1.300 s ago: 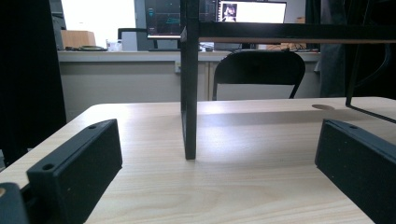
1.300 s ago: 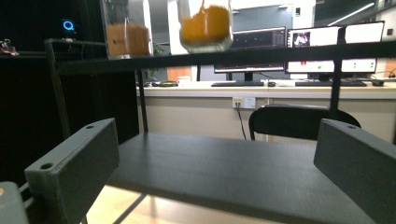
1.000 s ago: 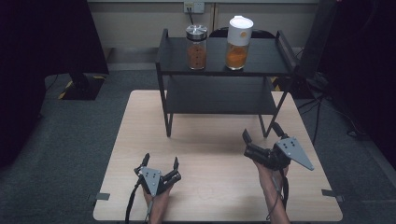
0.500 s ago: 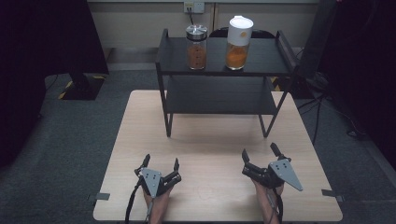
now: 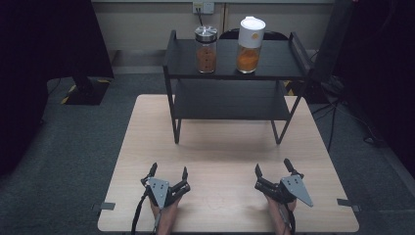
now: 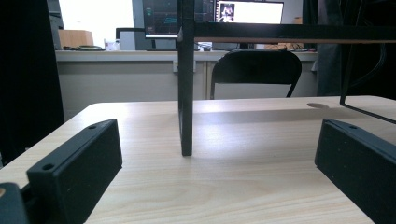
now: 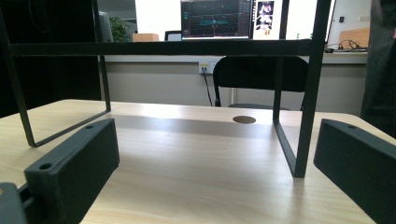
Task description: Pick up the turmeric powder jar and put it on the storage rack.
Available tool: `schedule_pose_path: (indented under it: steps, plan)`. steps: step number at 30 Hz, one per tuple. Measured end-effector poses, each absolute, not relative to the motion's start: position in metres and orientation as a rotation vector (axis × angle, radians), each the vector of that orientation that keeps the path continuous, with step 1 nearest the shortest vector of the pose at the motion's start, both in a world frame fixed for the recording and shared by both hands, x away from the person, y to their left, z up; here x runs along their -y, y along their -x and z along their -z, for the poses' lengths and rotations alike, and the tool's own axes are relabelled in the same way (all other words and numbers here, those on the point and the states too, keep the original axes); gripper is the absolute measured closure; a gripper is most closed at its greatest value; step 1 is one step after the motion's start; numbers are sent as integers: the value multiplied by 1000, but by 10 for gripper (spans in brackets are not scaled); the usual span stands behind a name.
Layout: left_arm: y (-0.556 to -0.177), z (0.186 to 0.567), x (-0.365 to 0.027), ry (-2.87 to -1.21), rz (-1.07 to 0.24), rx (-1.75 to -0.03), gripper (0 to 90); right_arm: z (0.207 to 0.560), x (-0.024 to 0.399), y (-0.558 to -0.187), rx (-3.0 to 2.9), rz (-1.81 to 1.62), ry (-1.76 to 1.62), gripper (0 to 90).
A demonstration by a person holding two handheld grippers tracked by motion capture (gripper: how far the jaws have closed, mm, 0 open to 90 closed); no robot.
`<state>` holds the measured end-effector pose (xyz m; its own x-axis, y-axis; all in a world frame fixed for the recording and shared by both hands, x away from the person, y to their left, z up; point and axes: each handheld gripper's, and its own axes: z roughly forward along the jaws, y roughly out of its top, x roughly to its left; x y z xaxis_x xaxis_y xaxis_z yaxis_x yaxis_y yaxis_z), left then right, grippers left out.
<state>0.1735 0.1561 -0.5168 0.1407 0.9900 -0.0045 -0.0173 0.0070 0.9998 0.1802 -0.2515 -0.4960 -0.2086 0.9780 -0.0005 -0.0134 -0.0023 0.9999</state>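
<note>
A black two-level metal rack (image 5: 235, 98) stands at the far half of the wooden table (image 5: 147, 147). On its top shelf a clear jar with a silver lid (image 5: 205, 50) stands left of a taller jar with a white lid (image 5: 249, 45); both hold orange contents. My left gripper (image 5: 169, 172) rests open near the front edge, left of centre, with nothing between its jaws. My right gripper (image 5: 272, 166) rests open at the front right, also holding nothing. In the left gripper view the rack's front left leg (image 6: 186, 93) stands straight ahead. In the right gripper view the rack's right front leg (image 7: 308, 93) rises ahead.
Bare tabletop lies between the grippers and the rack. A black chair (image 6: 254, 74) stands behind the table, and monitors (image 7: 215, 18) sit on a counter beyond. A round hole (image 7: 244, 119) marks the tabletop under the rack.
My right gripper has come back toward the front edge and lowered onto the table. The left gripper has stayed in place.
</note>
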Motion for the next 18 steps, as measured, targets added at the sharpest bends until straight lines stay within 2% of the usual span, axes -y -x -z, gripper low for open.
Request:
schedule_pose_path:
  steps: [18]
  plan:
    - [-173, 517, -156, -1253, -1111, -1097, 3, 514, 248, -175, -1337, -1338, -1090, 0]
